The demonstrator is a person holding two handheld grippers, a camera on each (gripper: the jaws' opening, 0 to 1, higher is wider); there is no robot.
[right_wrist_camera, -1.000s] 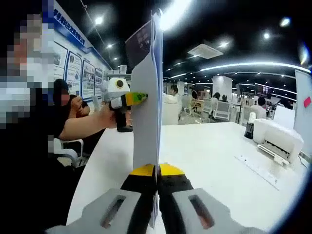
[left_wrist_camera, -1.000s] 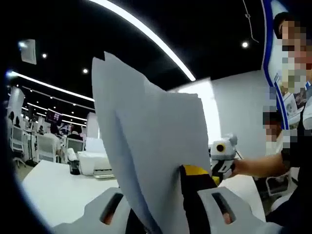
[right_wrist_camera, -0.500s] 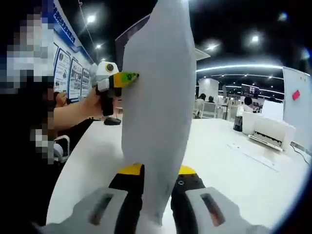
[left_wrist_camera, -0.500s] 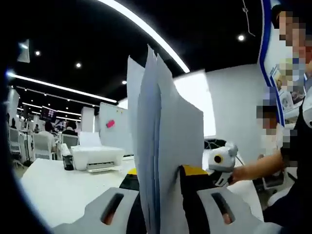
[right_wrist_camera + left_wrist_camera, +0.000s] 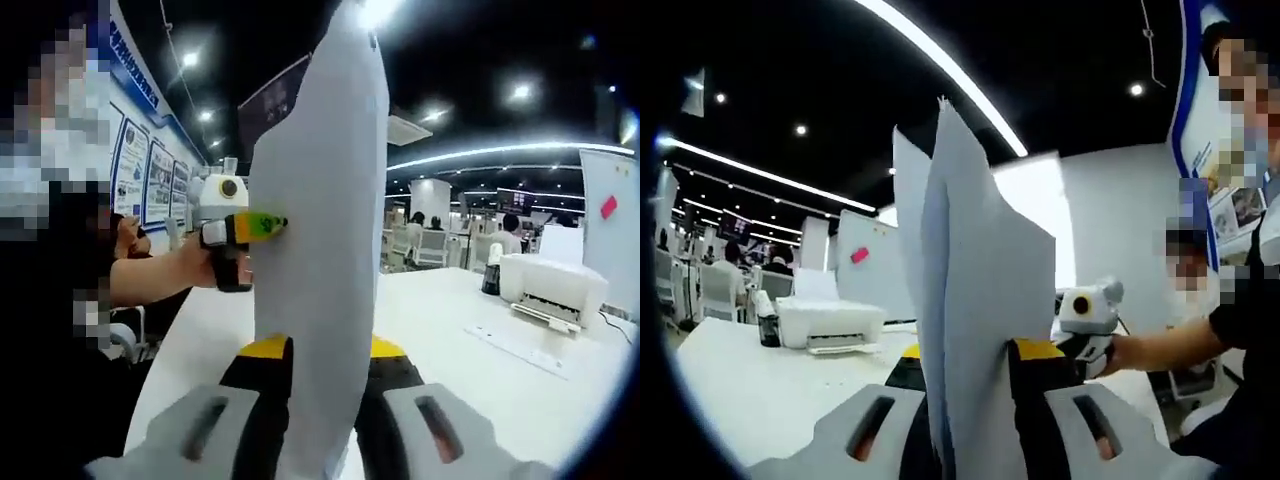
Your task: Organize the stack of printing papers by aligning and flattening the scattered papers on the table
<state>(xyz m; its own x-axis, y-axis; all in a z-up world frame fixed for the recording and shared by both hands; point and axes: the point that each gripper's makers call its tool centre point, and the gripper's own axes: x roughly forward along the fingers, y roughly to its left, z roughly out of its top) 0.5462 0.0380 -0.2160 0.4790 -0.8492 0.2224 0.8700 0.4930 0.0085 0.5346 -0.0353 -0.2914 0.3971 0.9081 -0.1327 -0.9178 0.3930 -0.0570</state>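
Sheaf of white printing paper sheets (image 5: 975,330) stands upright, clamped by left gripper (image 5: 975,385) and right gripper (image 5: 318,385), presumably for squaring uneven edges against white table (image 5: 450,340).

No writing can be read in either view. The wall posters (image 5: 150,165) at ten o'clock in the right gripper view carry print too small and blurred to make out. The sheets of paper (image 5: 975,300) are blank, and the pink note (image 5: 859,255) on the whiteboard (image 5: 872,265) shows no legible marks.
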